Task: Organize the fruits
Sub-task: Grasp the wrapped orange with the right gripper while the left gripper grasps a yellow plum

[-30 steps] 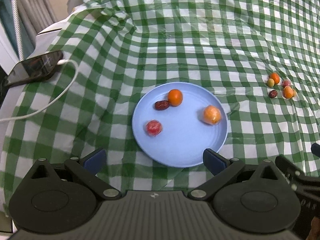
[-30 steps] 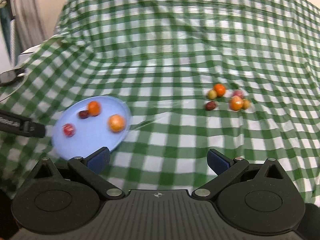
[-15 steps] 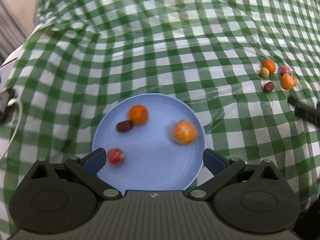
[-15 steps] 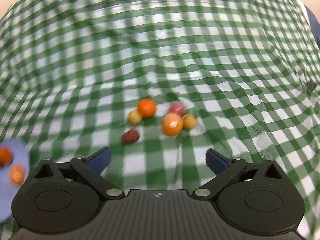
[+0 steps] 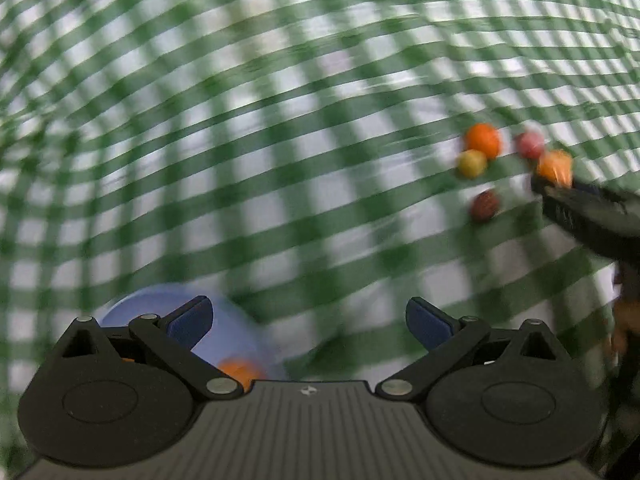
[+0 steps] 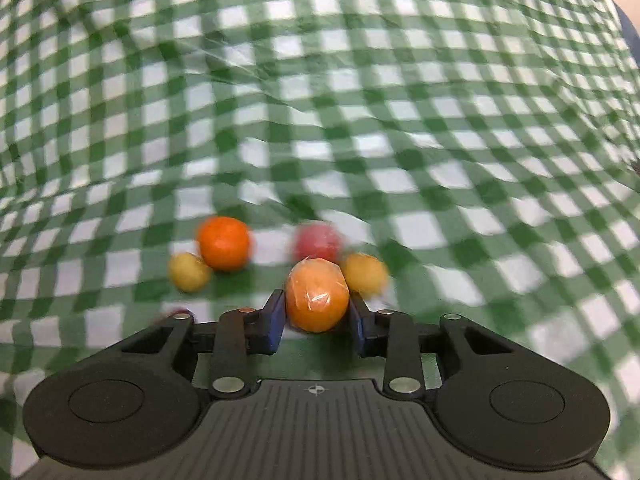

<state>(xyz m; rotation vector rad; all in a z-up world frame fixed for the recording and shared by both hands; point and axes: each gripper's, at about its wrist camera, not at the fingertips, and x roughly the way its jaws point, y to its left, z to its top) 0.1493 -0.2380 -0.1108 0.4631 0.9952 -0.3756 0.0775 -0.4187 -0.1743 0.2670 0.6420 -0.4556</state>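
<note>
Fruits lie in a small cluster on the green-checked cloth (image 6: 360, 80) over the table, and one of them, a wrapped orange fruit (image 6: 317, 296), now sits clamped between the blue pads of the right tool (image 6: 317, 322), whose jaws have just been closing from wide apart onto it. Half a second ago that tool hung short of the cluster with nothing between its pads; now the fruits fill the lower middle of its view. Beside the gripped fruit rest a pink fruit (image 6: 318, 240) just behind it, a yellow-orange fruit (image 6: 366, 274) touching its right side, a bright orange fruit (image 6: 224, 243) to the left, and a small yellow fruit (image 6: 189, 277) against that one. In the left wrist view the picture is heavily blurred; a dark red fruit (image 5: 484, 205) lies apart, nearer than the rest. The left tool (image 5: 310, 322) stands wide open and empty. The blue plate (image 5: 160, 300), which filled the middle of that view earlier, has slid to the lower left, mostly hidden behind the tool, with one orange fruit on the plate (image 5: 238, 370) showing.
</note>
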